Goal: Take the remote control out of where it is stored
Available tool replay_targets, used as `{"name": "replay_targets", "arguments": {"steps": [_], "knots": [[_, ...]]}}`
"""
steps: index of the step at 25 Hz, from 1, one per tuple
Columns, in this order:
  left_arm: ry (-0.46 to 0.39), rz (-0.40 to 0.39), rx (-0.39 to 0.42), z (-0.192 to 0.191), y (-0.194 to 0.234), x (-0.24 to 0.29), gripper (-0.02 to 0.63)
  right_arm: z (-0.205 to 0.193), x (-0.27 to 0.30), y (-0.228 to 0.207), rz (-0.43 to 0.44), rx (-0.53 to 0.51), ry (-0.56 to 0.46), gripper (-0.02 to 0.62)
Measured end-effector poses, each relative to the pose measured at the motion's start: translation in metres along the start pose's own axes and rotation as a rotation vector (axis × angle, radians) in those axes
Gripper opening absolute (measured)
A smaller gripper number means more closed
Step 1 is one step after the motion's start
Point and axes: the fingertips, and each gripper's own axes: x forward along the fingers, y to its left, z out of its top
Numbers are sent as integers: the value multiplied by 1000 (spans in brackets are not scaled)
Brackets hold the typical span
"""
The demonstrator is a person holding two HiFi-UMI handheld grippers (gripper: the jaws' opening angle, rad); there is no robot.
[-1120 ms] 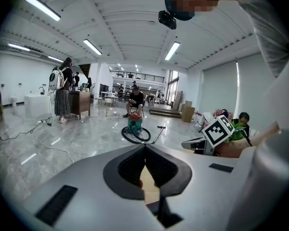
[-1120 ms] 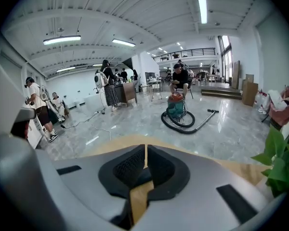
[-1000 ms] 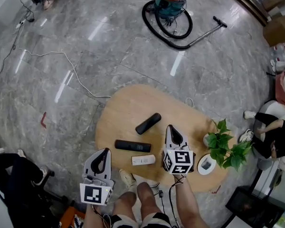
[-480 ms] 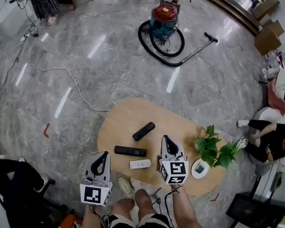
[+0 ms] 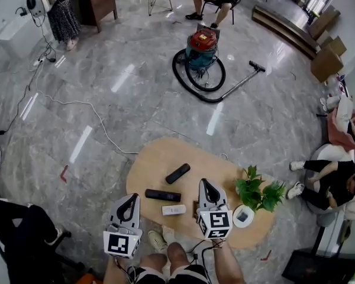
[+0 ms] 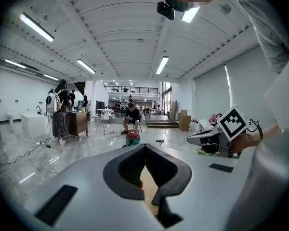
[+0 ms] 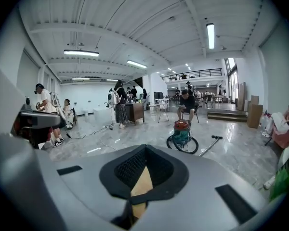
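Three remote controls lie on the oval wooden table (image 5: pixel 160 158): a black one (image 5: pixel 177 173) slanted at the middle, a second black one (image 5: pixel 163 195) nearer me, and a white one (image 5: pixel 174 210) by the front edge. My left gripper (image 5: pixel 132 196) hangs off the table's left front edge, shut and holding nothing. My right gripper (image 5: pixel 203 182) is over the table just right of the white remote, also shut and holding nothing. In the left gripper view the left gripper (image 6: pixel 145 146) has its jaw tips together, as does the right gripper (image 7: pixel 145 147) in the right gripper view.
A potted plant (image 5: pixel 257 191) and a round white dish (image 5: pixel 242 216) stand at the table's right end. A red and teal vacuum cleaner (image 5: pixel 202 49) with its hose lies on the marble floor beyond. A cable (image 5: pixel 89 114) runs at left. People sit at right (image 5: pixel 331 182).
The whole view has pulled upward: the table and remotes look smaller and more of the room shows at the top. Both grippers stay shut; the remotes have not moved on the table.
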Motion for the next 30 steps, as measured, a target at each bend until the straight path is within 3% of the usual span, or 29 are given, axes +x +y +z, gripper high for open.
{"name": "replay_targets", "arguments": {"steps": [14, 23, 30], "knots": [[-50, 31, 46, 79, -14, -58, 5, 70, -69, 38, 63, -44, -63, 8], [-94, 32, 80, 109, -26, -89, 5, 109, -108, 51, 74, -38, -130, 8], [-116, 52, 83, 127, -28, -105, 5, 117, -137, 68, 104, -43, -143, 8]]}}
